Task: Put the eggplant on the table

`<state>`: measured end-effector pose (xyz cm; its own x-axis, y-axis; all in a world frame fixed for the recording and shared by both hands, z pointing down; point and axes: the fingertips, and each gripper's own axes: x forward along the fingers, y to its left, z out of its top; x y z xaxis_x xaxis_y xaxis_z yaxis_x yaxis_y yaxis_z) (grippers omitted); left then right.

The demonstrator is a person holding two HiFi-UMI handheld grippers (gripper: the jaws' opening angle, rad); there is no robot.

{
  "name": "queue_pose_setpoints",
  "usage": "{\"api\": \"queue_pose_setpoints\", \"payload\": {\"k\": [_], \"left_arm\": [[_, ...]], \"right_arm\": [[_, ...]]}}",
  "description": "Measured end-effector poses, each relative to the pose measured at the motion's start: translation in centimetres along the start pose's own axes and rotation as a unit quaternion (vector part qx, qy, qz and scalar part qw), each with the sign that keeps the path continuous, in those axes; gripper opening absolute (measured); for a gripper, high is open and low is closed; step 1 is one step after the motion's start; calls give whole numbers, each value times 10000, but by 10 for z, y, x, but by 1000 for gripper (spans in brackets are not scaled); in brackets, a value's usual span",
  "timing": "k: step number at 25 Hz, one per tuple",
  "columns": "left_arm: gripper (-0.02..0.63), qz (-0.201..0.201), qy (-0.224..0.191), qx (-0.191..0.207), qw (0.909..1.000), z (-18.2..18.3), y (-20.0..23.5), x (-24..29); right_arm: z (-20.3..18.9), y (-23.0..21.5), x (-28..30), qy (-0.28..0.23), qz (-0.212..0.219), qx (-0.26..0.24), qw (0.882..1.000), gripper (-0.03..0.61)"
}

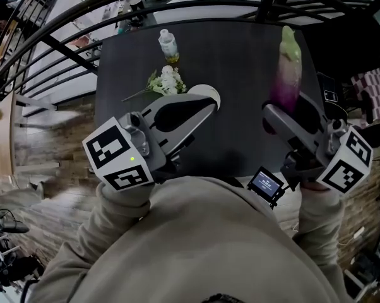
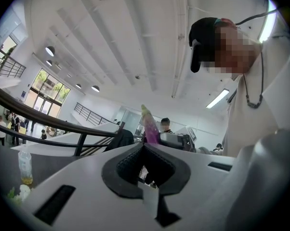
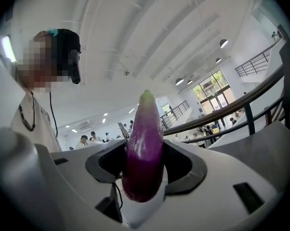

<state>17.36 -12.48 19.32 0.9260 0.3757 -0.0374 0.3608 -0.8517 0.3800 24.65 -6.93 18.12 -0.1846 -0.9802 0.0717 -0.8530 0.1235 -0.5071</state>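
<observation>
Purple eggplant (image 1: 286,74) stands upright in the right gripper (image 1: 283,111) above the dark table (image 1: 240,62), seen from the head view. The left gripper (image 2: 144,146) view shows its jaws together, empty. In the right gripper view, the pads clamp the eggplant's lower end. It is best lowered flat onto bare tabletop before the jaws part.

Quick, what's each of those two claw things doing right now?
Left gripper: closed, nothing between its jaws.
Right gripper: closed on the eggplant.
</observation>
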Motion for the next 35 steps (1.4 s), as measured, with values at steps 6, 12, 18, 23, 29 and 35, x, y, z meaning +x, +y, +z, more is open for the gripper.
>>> {"api": "queue_pose_setpoints", "payload": {"k": [6,12,18,23,29,35], "left_arm": [[6,100,0,-280,9996,-24,16,-4],[6,224,-62,-428,9988,-32,28,-14],[6,398,-110,-536,9977,-35,32,-29],[6,604,-218,-588,9962,-34,40,-51],[6,793,-320,-649,9942,-41,47,-70],[6,1059,-431,-800,9902,-57,62,-89]], "right_arm": [[-21,-10,12,234,-69,73,9997,241],[-28,-14,25,489,-154,20,9987,241],[-36,-12,43,745,-66,32,9972,241],[-42,-9,65,986,34,-10,9951,241],[-59,-13,86,1303,110,-11,9914,241],[-85,-26,110,1633,204,-50,9864,241]]}}
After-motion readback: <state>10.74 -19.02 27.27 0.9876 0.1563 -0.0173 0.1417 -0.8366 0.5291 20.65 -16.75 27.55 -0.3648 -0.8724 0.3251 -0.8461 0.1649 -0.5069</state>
